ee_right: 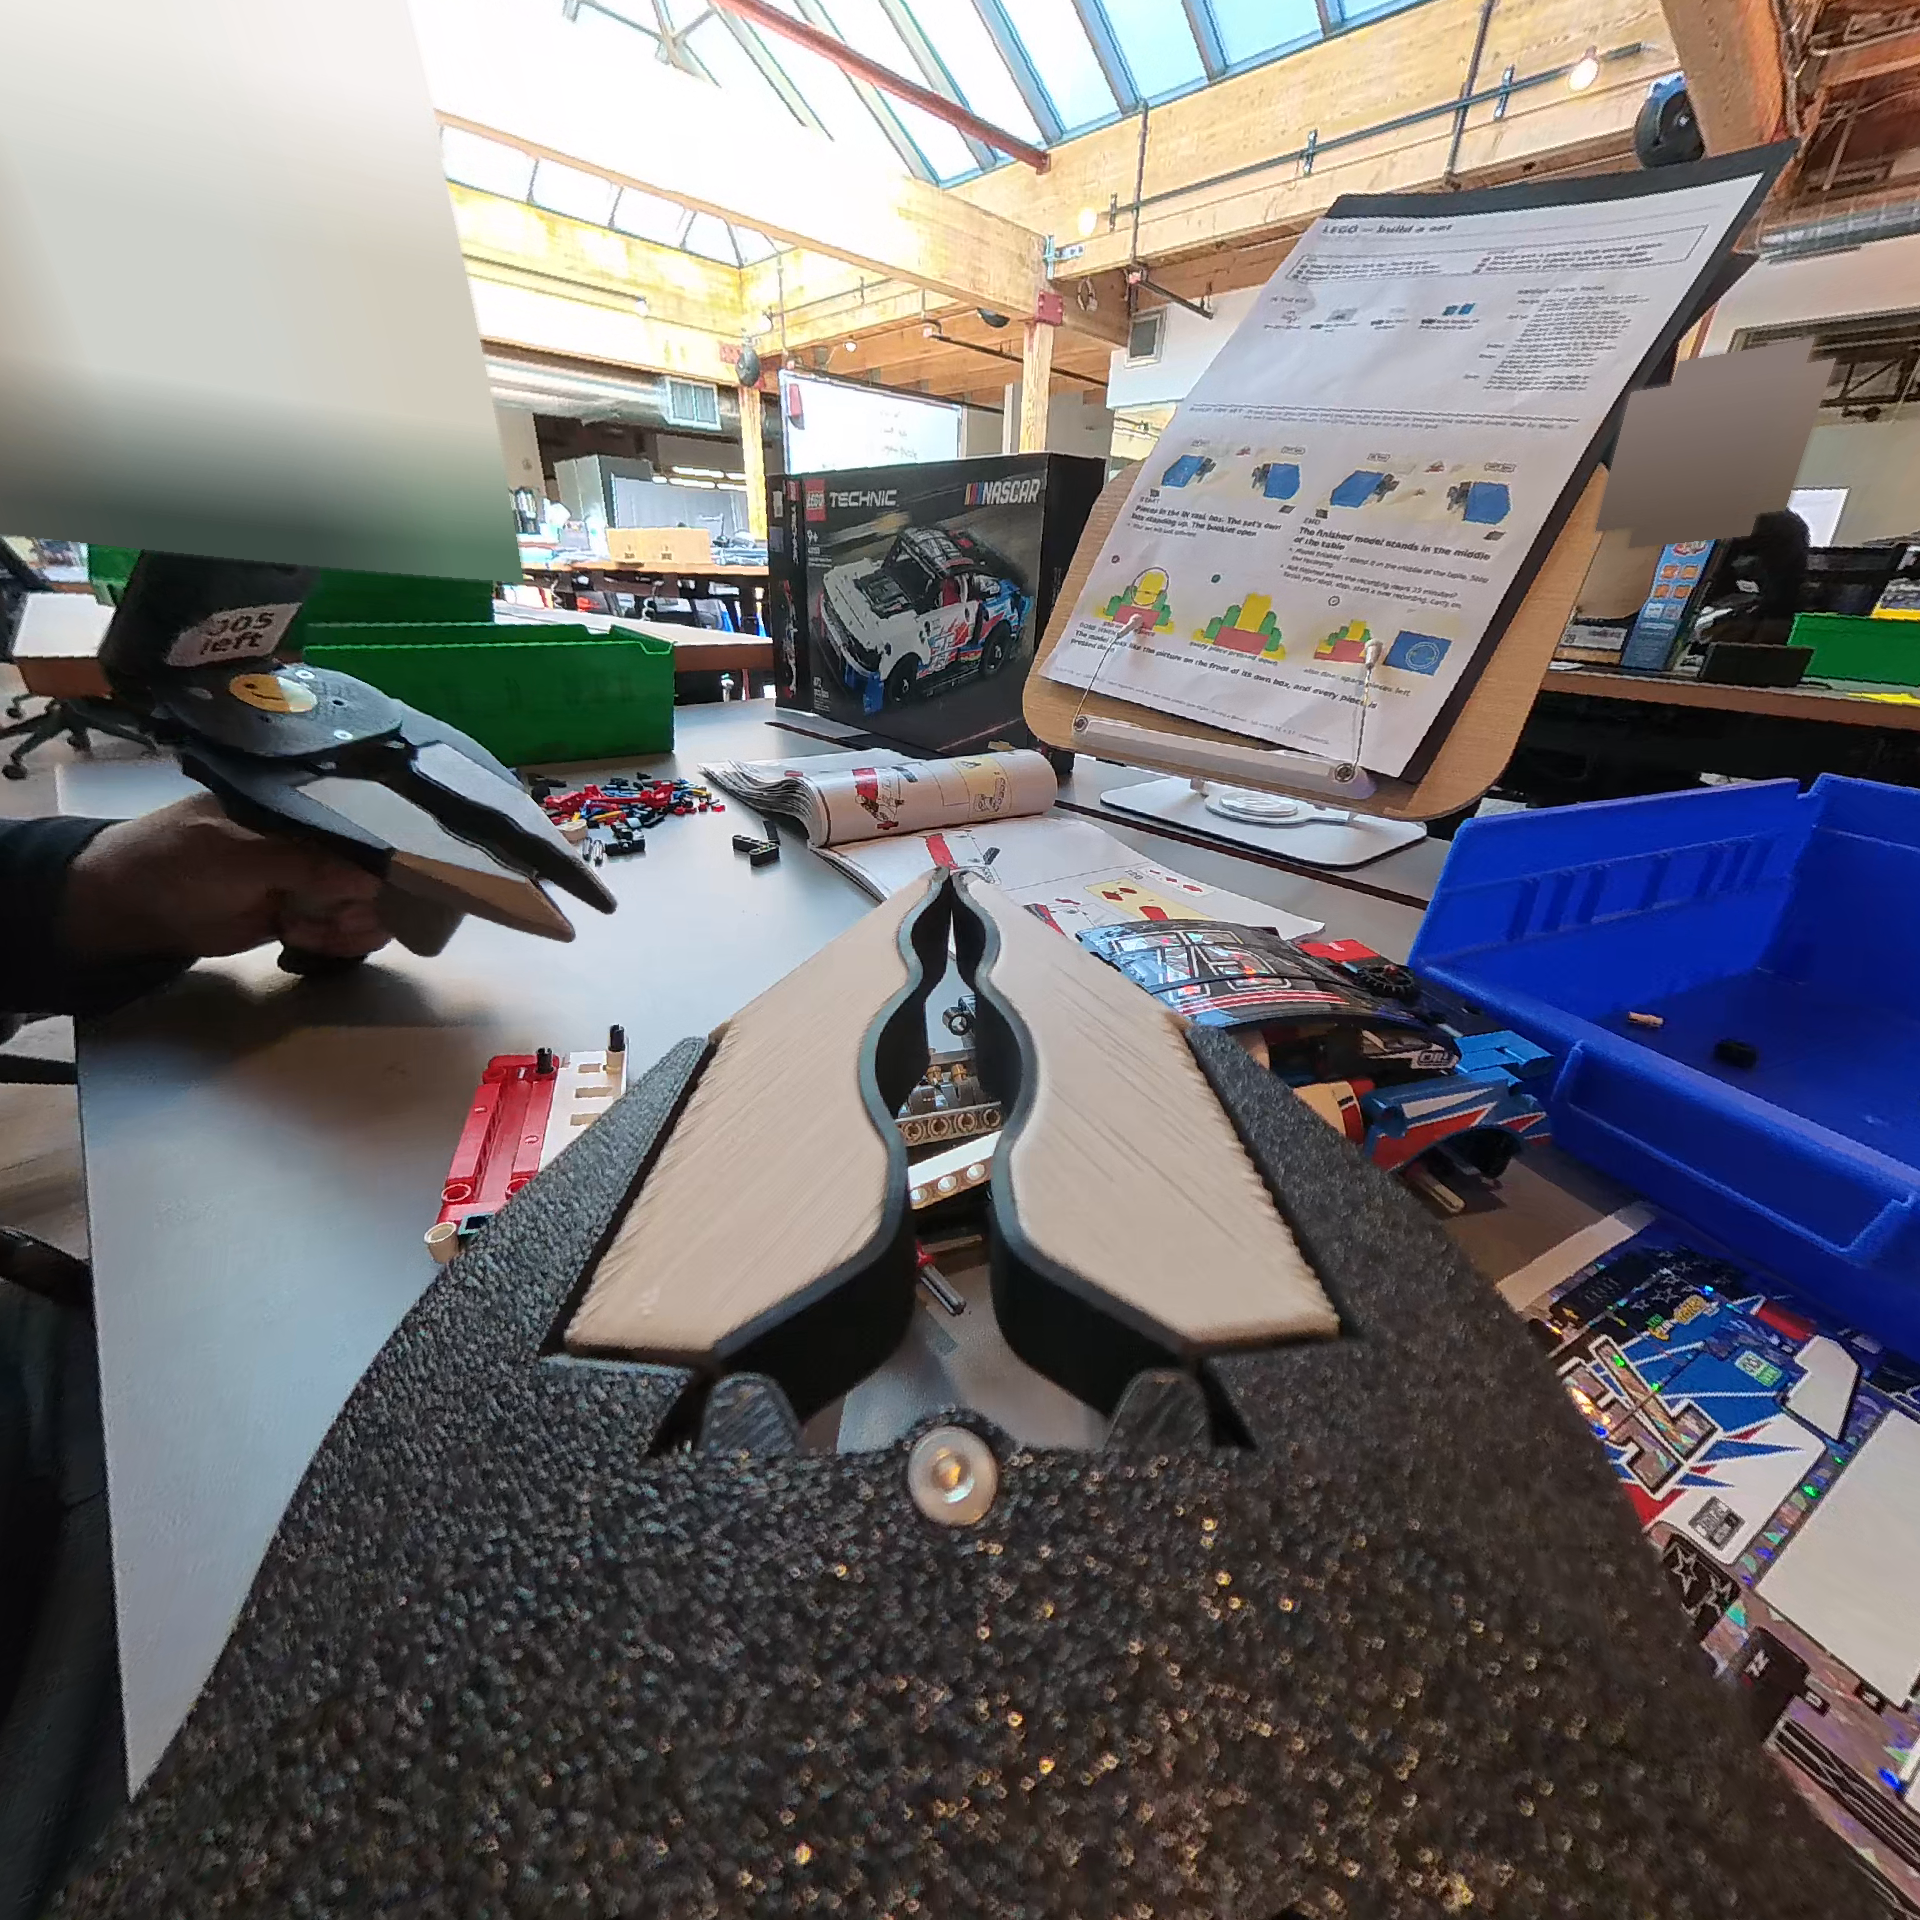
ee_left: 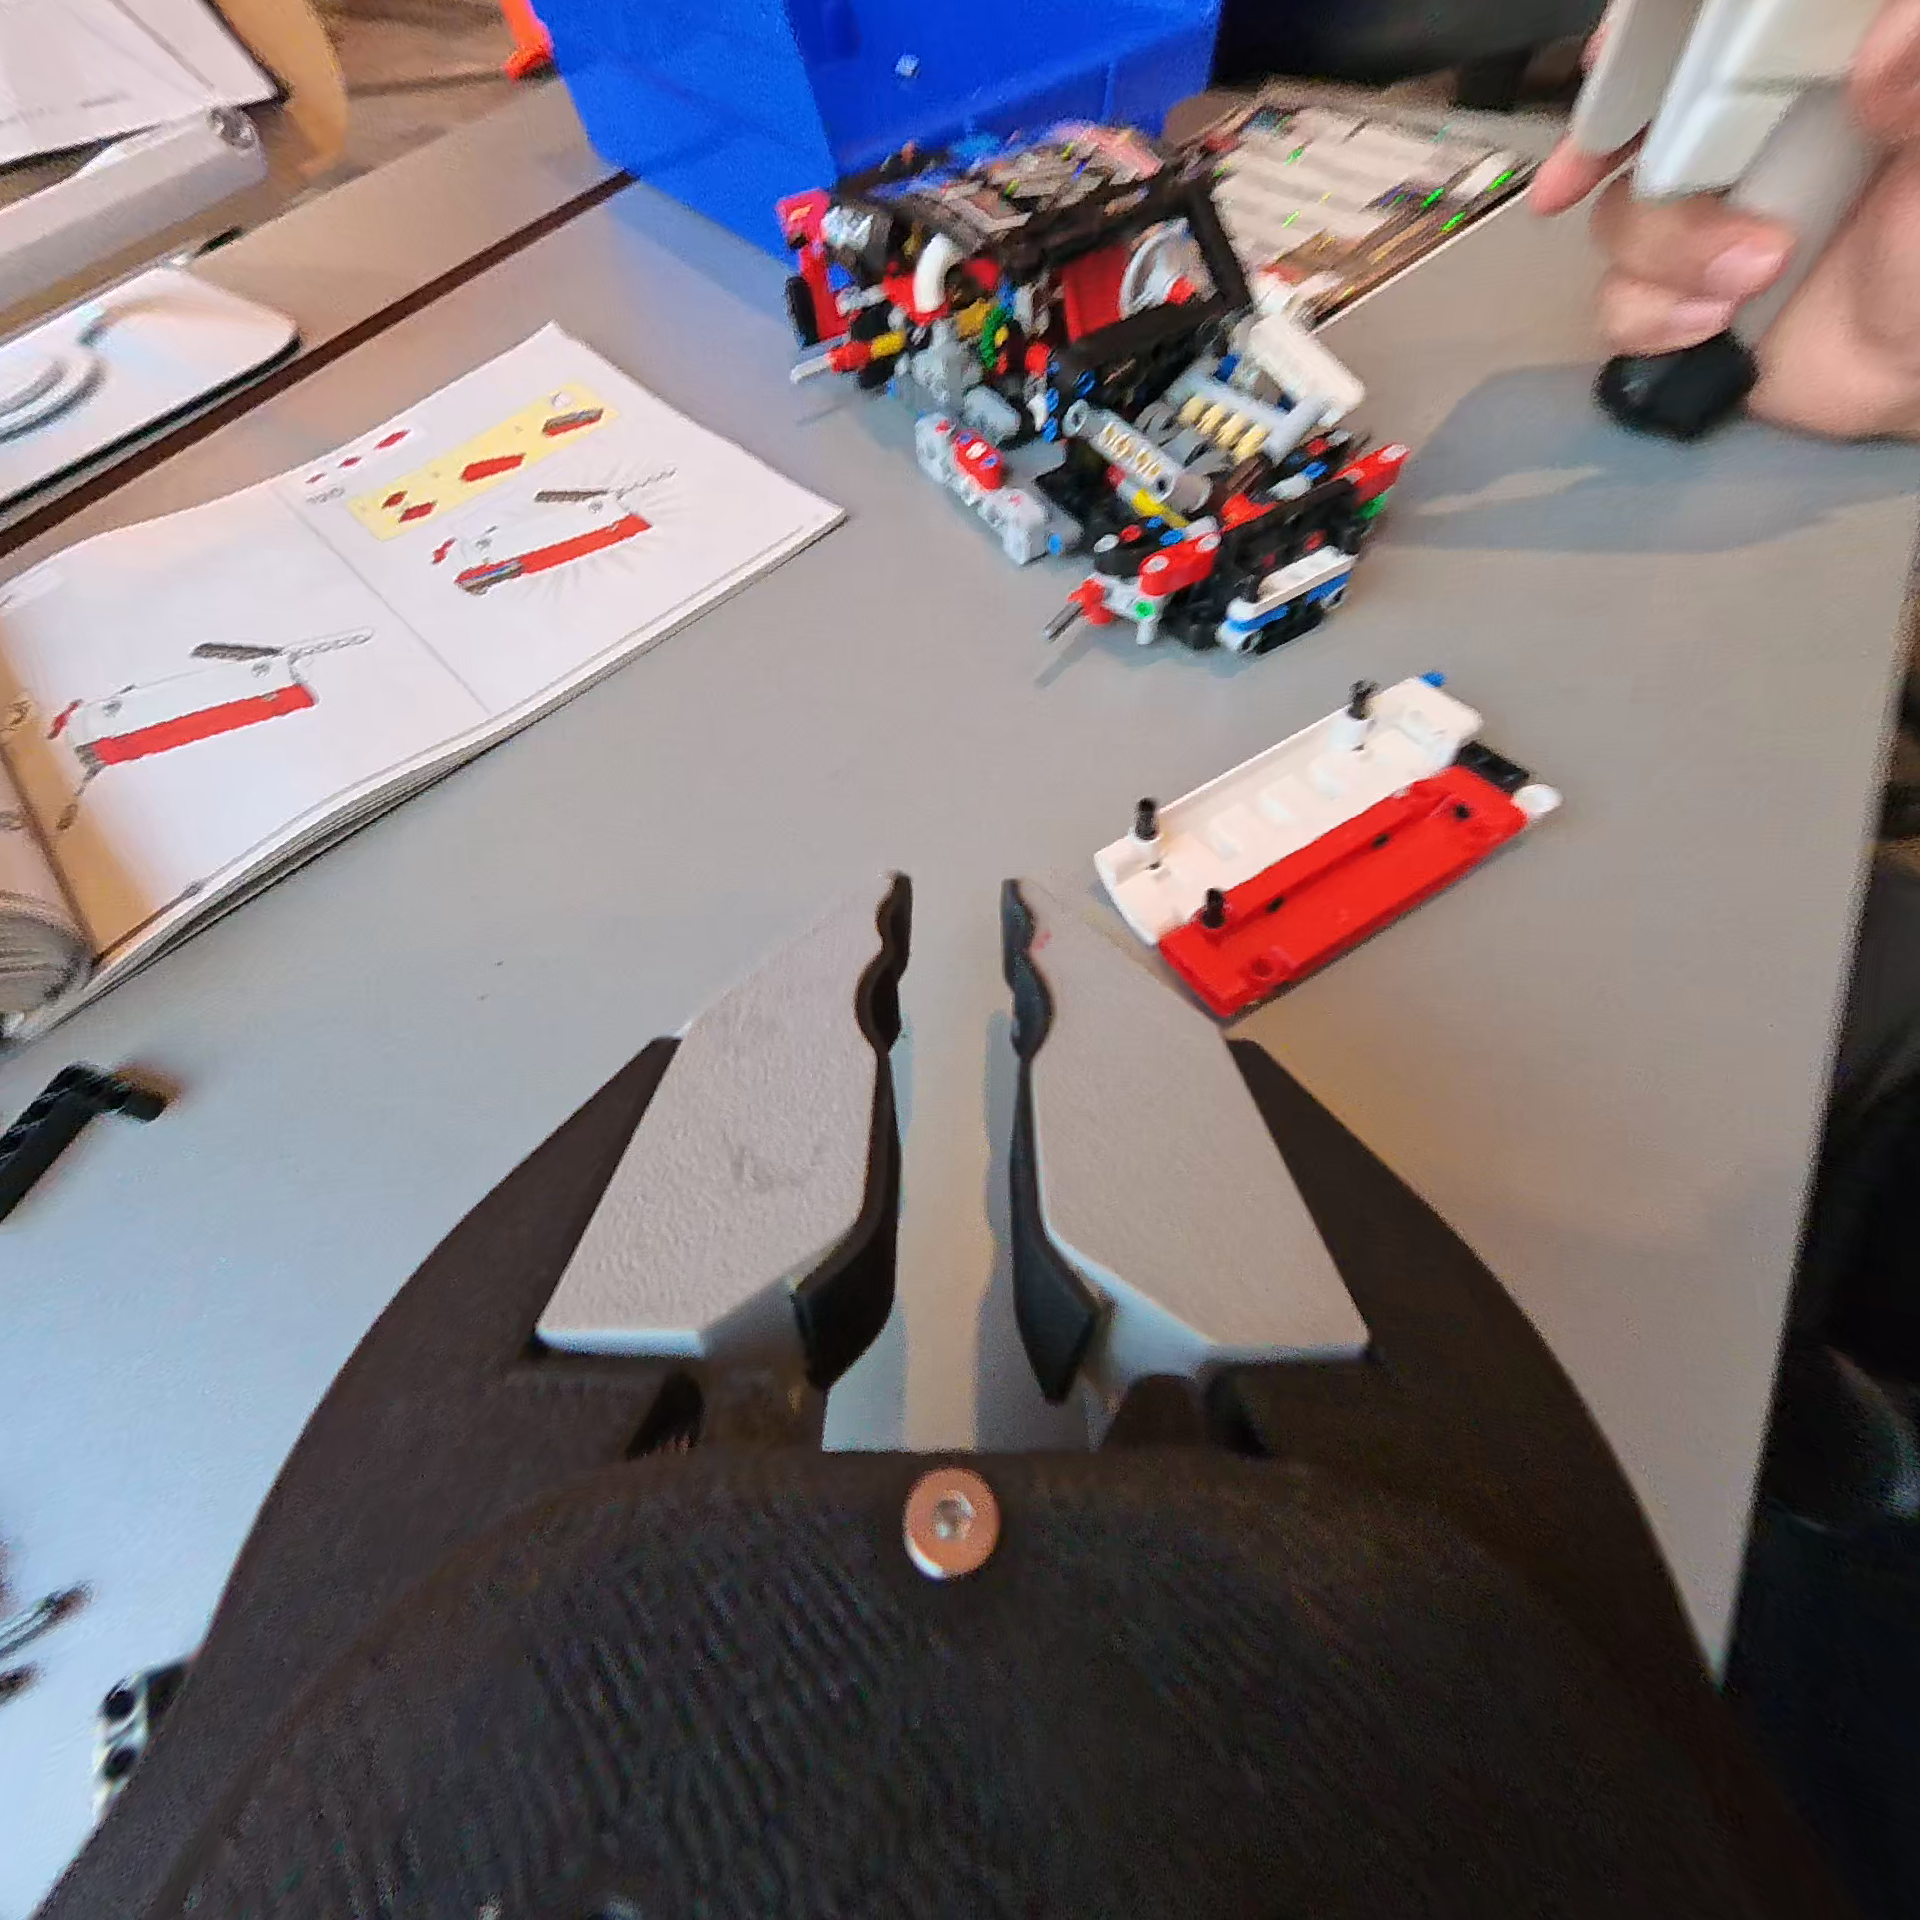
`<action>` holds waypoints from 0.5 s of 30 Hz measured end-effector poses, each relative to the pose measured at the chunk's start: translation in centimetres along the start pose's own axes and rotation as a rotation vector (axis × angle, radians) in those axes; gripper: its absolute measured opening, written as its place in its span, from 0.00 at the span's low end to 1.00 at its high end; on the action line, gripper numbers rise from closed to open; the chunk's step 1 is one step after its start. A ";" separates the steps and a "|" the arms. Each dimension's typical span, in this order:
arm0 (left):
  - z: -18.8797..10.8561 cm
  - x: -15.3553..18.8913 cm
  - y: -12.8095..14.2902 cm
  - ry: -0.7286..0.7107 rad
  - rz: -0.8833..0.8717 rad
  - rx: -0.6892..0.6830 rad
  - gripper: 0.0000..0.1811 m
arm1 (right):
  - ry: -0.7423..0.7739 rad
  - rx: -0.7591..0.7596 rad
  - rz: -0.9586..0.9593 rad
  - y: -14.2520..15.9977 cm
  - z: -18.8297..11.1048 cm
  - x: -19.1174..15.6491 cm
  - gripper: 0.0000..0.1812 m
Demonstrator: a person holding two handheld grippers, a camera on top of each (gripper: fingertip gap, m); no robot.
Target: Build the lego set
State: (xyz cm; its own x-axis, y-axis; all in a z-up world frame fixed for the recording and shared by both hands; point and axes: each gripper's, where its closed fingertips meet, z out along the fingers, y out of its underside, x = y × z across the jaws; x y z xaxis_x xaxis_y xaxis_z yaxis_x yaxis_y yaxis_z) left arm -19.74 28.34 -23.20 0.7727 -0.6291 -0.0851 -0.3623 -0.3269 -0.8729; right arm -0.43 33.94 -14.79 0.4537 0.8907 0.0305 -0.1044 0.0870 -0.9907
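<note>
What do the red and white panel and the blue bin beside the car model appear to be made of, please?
Red and white panel: looks like hard moulded plastic, glossy, with crisp edges and black pins standing up. Blue bin: seemingly rigid moulded plastic, smooth with a slight sheen and ribbed walls.

On the table [ee_left: 727, 790], the booklet [ee_left: 416, 582] lies left of the car model [ee_left: 1091, 395], the panel [ee_left: 1320, 842] before it.

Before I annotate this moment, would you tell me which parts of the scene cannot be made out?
- Partly built car: right wrist view, its middle hidden behind the right gripper fingers.
- Red and white panel: right wrist view, near end covered by the gripper body.
- Sticker sheet: cut off by the right edge.
- Instruction booklet: left wrist view, blurred.
</note>
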 end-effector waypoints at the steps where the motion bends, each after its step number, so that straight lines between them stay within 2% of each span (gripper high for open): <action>1: 0.2 -0.3 0.4 -0.043 0.016 -0.031 0.06 | 0.001 -0.001 -0.001 0.0 0.0 0.0 0.00; 4: 0.8 -0.8 1.2 -0.158 0.111 -0.110 0.04 | 0.003 -0.004 -0.003 0.0 0.0 0.0 0.00; 7: 0.9 -1.0 1.4 -0.271 0.225 -0.134 0.00 | 0.006 -0.005 -0.005 0.1 0.1 0.0 0.00; 10: 0.4 -0.4 1.3 -0.286 0.288 -0.120 0.01 | 0.007 -0.004 -0.008 0.1 0.0 0.0 0.00; 12: -1.0 -1.0 1.8 -0.276 0.283 -0.143 0.03 | 0.008 -0.002 -0.012 0.0 0.0 0.0 0.00; 15: -5.8 -4.4 3.1 -0.242 0.284 -0.227 0.03 | 0.005 0.000 -0.017 0.0 0.0 -0.1 0.00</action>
State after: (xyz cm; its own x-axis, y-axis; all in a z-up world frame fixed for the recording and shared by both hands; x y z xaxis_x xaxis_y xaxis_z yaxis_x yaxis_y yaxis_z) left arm -27.26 25.99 -22.76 0.7160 -0.5416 -0.4404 -0.6626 -0.3289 -0.6729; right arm -0.49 33.83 -14.81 0.4599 0.8868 0.0461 -0.0967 0.1016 -0.9901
